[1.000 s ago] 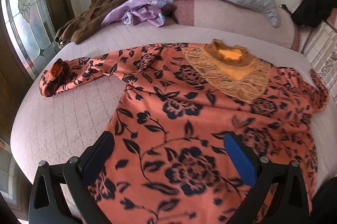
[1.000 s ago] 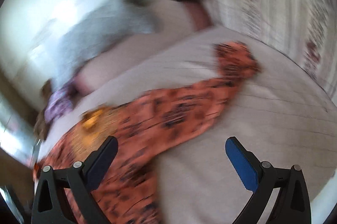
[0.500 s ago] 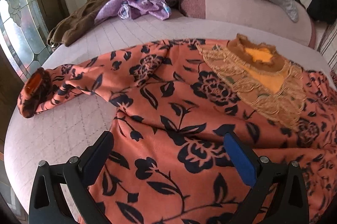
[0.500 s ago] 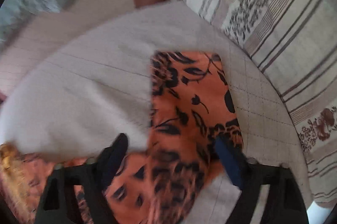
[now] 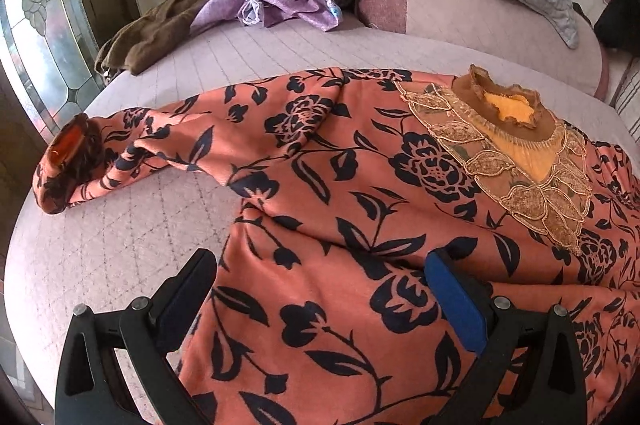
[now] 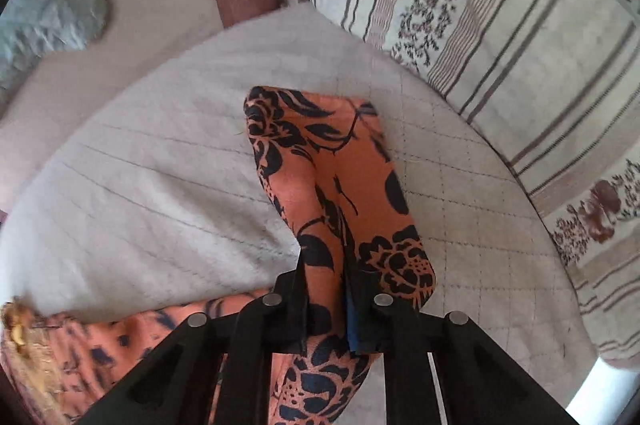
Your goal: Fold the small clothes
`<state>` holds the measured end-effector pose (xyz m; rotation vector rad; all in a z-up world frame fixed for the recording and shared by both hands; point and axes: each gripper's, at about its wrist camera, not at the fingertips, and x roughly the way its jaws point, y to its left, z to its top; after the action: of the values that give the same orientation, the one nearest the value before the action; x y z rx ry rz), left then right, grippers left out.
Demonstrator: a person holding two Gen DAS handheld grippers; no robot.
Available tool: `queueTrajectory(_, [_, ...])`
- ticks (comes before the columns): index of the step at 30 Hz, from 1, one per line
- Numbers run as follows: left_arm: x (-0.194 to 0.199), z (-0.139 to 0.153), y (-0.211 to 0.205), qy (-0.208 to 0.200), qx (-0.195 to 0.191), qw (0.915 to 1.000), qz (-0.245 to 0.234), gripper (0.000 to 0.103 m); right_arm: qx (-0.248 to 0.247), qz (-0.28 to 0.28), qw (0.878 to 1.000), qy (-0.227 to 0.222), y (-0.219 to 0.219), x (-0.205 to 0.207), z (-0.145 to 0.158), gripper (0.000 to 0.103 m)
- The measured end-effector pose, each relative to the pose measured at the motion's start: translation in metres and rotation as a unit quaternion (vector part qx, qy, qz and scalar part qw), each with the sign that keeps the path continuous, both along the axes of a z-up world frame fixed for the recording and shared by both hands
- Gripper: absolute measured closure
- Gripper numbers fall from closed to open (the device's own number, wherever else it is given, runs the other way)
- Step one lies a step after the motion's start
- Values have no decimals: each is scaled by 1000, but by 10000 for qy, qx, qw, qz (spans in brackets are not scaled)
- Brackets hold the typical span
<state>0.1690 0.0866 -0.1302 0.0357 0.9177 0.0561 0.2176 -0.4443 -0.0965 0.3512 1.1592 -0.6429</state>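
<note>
The sleeve (image 6: 336,193) is now pinched tight by the right gripper (image 6: 326,309), which was open before. The left gripper (image 5: 320,289) is kept wide apart over the orange dress (image 5: 360,185).

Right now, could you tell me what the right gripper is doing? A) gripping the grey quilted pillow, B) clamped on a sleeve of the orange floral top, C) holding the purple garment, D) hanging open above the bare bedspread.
B: in the right wrist view the right gripper has its jaws closed on the sleeve of the orange floral top.
</note>
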Motion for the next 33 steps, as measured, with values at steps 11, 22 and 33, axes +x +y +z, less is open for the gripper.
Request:
queueTrajectory(11, [-6,0,8,11,-5,10000,60,0,42,567,9948,-846,50,-6,69,90])
queueTrajectory(22, [-9,9,12,-152,-37,9998,145,0,255,1278,9758,-1754,125,-7,146,89])
queueTrajectory(33, [-19,30,47,-618,-374,9956,591,0,838,2979,8988,-3105,312,-5,227,89])
